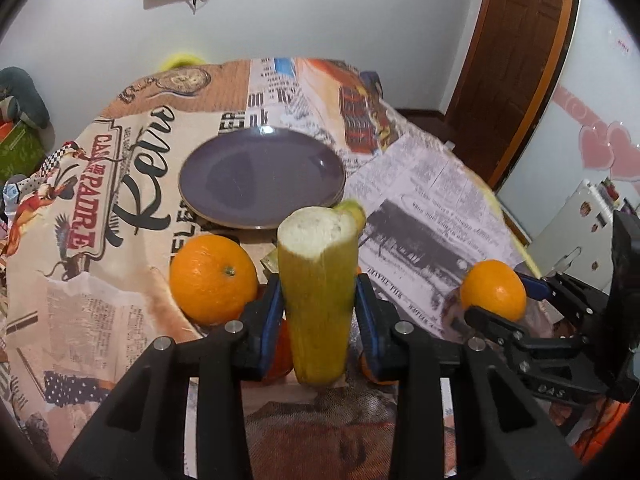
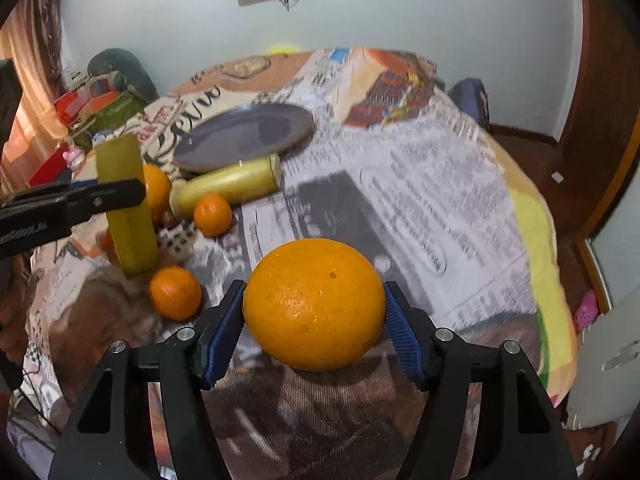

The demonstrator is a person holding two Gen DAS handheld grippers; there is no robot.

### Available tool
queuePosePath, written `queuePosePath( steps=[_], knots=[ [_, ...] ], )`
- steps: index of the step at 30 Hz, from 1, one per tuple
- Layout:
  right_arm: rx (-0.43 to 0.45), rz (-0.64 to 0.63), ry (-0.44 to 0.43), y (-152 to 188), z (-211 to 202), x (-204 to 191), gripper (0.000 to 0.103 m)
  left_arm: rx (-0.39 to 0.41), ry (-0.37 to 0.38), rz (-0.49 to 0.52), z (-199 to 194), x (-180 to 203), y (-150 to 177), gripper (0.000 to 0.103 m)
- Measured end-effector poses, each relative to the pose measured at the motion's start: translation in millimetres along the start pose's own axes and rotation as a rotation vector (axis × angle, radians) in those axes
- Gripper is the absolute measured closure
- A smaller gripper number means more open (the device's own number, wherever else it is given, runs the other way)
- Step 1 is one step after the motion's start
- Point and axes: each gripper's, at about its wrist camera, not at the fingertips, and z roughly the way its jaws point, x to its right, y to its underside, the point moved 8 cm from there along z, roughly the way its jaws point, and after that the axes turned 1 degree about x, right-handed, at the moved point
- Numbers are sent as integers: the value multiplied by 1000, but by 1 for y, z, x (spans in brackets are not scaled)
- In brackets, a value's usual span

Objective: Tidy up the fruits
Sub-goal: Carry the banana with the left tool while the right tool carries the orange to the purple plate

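Observation:
My left gripper (image 1: 318, 294) is shut on a yellow-green cut fruit piece (image 1: 318, 280), held upright with its white cut end on top. A big orange (image 1: 214, 278) lies just left of it, and a purple plate (image 1: 262, 176) sits beyond. My right gripper (image 2: 314, 310) is shut on a large orange (image 2: 314, 304), low over the cloth. I cannot tell whether that orange touches the cloth. In the right wrist view, the left gripper (image 2: 120, 194) and its piece (image 2: 132, 236) are at the left. A second yellow piece (image 2: 228, 188) lies by the plate (image 2: 244, 136), with small oranges (image 2: 213, 215) (image 2: 175, 293) nearby.
A printed newspaper-pattern cloth (image 2: 400, 200) covers the round table, whose edge curves away on the right. A dark chair back (image 2: 468, 100) stands behind the far edge. Boxes and clutter (image 2: 96, 108) sit off the table's left side. A white appliance (image 1: 576, 232) stands off to the right.

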Motion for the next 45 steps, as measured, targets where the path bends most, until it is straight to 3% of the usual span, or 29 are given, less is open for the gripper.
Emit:
queuePosePath(
  steps=[13,24,34,45],
  knots=[
    [159,-34,-3,-66,-19,-14,39,183,-42,-15,-62,-18,-40,68],
    [269,-58,-20,-118,-22,-27,39,271,-73,-32,-79,-39,-74,68],
    [305,-87,-31,-155,6,-41,39,268,-106,-72,-51,-72,-97,68],
    [270,-111,-26,-177,53,-45,39,184,-83,-111,7,-99,-107,68]
  ],
)
